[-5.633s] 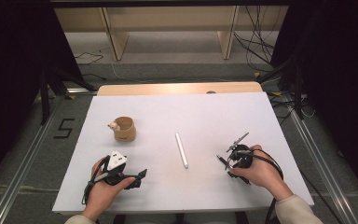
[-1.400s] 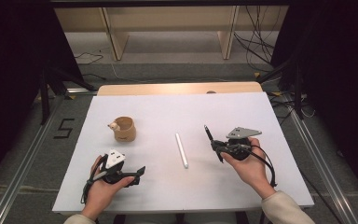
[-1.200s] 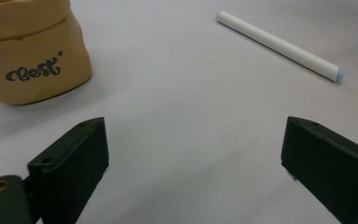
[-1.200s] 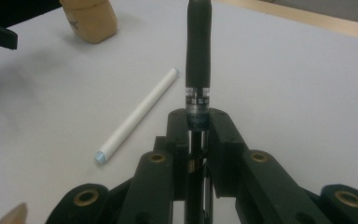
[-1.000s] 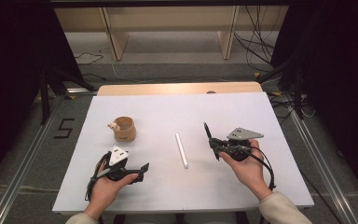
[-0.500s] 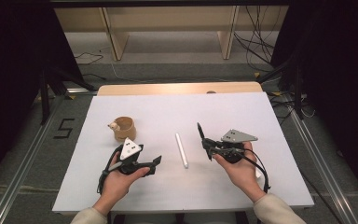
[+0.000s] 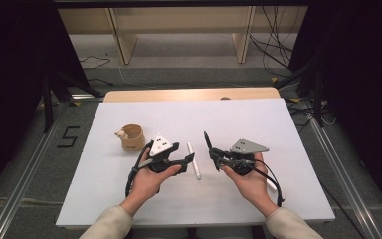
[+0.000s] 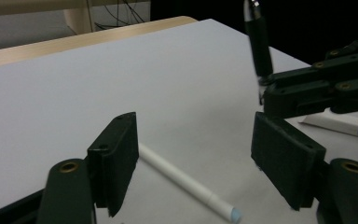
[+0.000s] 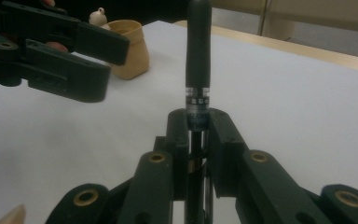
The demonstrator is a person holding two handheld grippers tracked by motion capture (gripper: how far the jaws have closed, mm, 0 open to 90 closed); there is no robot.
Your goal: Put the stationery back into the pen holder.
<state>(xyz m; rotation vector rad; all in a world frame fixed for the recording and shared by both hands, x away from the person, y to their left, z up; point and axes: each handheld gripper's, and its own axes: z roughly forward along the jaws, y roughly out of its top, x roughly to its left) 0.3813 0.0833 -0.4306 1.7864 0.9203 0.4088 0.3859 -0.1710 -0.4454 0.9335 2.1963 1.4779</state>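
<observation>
Right gripper (image 7: pixel 212 151) had its jaws clamped on a black pen (image 9: pixel 198 60), pen sticking up past the jaw tips. Left gripper (image 8: pixel 205 163) had its jaws wide apart, straddling a white pen (image 7: pixel 194 160) lying flat on the desk (image 7: pixel 258 119), not touching it. White pen sat between the two grippers. Tan cup (image 7: pixel 132 137) was at 10 o'clock from the left gripper.
</observation>
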